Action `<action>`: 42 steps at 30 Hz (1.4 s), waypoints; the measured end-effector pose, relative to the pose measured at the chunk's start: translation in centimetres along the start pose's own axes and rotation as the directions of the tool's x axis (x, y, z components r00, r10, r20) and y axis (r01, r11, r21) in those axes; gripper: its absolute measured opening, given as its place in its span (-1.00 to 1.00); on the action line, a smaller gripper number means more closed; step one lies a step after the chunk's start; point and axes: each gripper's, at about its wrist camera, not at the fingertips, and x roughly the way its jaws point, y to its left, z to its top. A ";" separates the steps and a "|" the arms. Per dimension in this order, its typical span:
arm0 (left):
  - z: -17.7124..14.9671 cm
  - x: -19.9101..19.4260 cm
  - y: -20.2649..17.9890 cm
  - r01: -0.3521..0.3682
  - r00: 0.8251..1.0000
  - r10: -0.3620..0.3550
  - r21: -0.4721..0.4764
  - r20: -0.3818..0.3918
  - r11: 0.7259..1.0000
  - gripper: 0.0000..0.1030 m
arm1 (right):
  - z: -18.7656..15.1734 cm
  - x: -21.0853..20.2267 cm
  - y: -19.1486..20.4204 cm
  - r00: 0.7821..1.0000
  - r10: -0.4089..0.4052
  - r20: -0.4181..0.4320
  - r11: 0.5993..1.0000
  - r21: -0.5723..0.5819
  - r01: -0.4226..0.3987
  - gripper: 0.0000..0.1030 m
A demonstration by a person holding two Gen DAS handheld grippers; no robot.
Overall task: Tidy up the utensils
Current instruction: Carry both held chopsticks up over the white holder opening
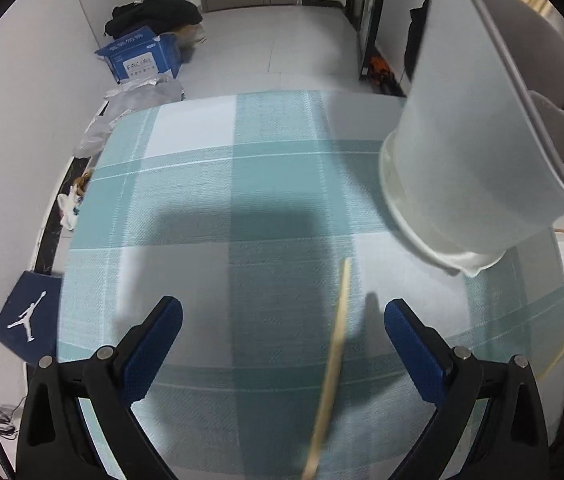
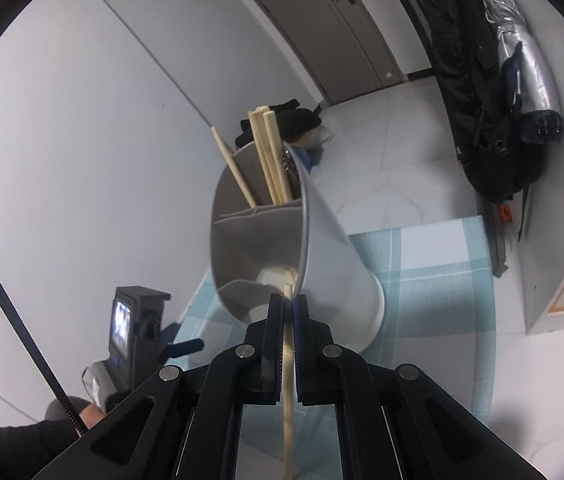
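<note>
Your right claw (image 2: 287, 312) is pinched tight on a single chopstick (image 2: 289, 380), tip aimed at the near compartment of the grey utensil holder (image 2: 321, 248), which makes sense since the far slot already has a bunch of chopsticks (image 2: 268, 160) standing in it. The holder sits on the checked cloth (image 1: 242, 200) over the bench. Your left claw (image 1: 282, 320) hangs wide apart and empty above the cloth, presumably just keeping clear.

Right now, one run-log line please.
right hand-held gripper: shut on chopstick | left hand-held gripper: open | holder: chopsticks in far compartment
</note>
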 end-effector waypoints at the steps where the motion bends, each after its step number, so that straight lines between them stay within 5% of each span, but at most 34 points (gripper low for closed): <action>1: -0.1 0.0 -0.3 0.002 1.000 -0.002 0.009 0.003 1.000 0.92 | 0.1 -0.2 -0.1 1.000 0.005 -0.001 1.000 -0.001 -0.005 -0.92; 8: 0.7 0.0 -1.3 0.027 0.999 -0.026 0.018 -0.018 0.999 -0.02 | 0.8 -0.4 0.1 1.000 0.014 0.006 0.999 -0.037 -0.013 -0.92; 13: 1.2 -0.2 -1.5 0.060 0.998 -0.061 -0.012 -0.025 0.998 -0.94 | 1.1 -0.9 -0.2 1.000 0.017 0.013 1.000 -0.023 -0.017 -0.92; 20: 1.7 -0.7 0.2 0.103 0.994 -0.108 -0.164 -0.021 0.981 -0.99 | 1.2 -1.0 -0.4 1.000 0.005 0.019 1.000 -0.023 -0.004 -0.92; 28: 0.8 -6.9 2.2 0.169 0.976 -0.122 -0.274 0.179 0.947 -0.99 | 1.0 -1.7 1.2 0.999 -0.002 0.053 0.998 -0.066 0.005 -0.92; 33: -0.2 -10.0 2.1 0.237 0.943 -0.151 -0.280 0.296 0.930 -0.99 | 0.5 -3.1 2.6 0.994 -0.010 0.112 0.994 -0.109 0.022 -0.92; 42: -0.3 -12.0 2.0 0.229 0.918 -0.145 -0.196 0.368 0.954 -0.99 | -0.7 -4.0 4.7 0.988 -0.041 0.149 0.987 -0.149 0.063 -0.93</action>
